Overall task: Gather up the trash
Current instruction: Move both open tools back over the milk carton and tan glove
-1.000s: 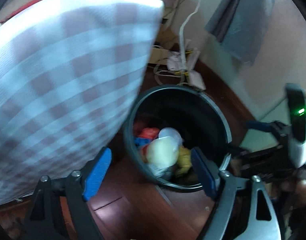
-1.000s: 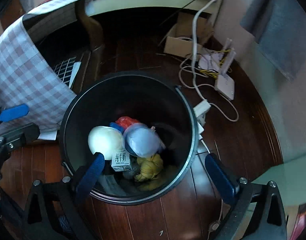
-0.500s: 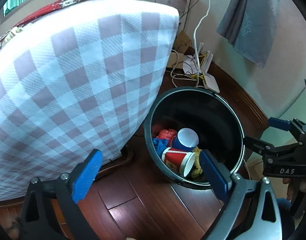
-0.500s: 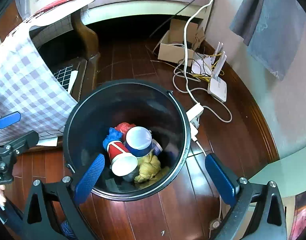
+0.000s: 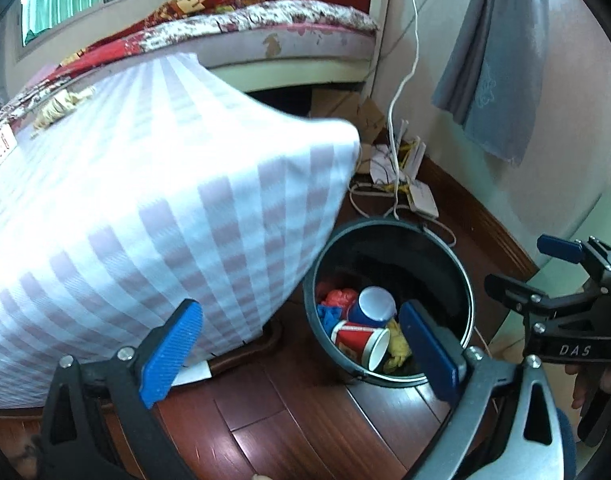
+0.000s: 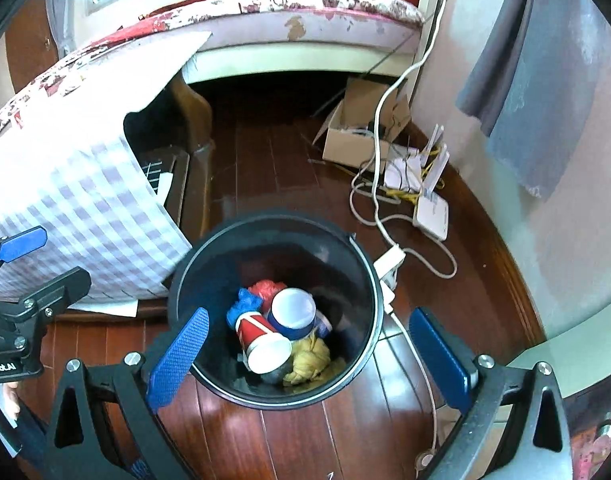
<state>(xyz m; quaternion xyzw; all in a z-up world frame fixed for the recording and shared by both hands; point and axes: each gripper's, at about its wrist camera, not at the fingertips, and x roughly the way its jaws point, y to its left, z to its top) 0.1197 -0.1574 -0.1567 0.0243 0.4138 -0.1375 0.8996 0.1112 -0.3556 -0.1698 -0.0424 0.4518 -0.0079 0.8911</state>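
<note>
A black round trash bin (image 6: 209,264) stands on the wooden floor; it also shows in the left wrist view (image 5: 461,276). Inside lie a red paper cup (image 6: 261,338), a blue paper cup (image 6: 293,312), yellow crumpled trash (image 6: 307,360) and red and blue wrappers. The cups also show in the left wrist view: the red cup (image 5: 359,342) and the blue cup (image 5: 373,306). My left gripper (image 5: 301,354) is open and empty, above the floor left of the bin. My right gripper (image 6: 305,356) is open and empty, above the bin's near rim.
A table with a checkered cloth (image 5: 165,220) stands left of the bin. On it lies yellow crumpled trash (image 5: 61,106). Cables, a router (image 6: 431,210) and a cardboard box (image 6: 357,132) lie by the wall behind the bin. A bed (image 6: 305,12) is at the back.
Both grippers have risen and pulled back from the bin. A pale item seen falling into the bin has come to rest as the red cup on the pile.
</note>
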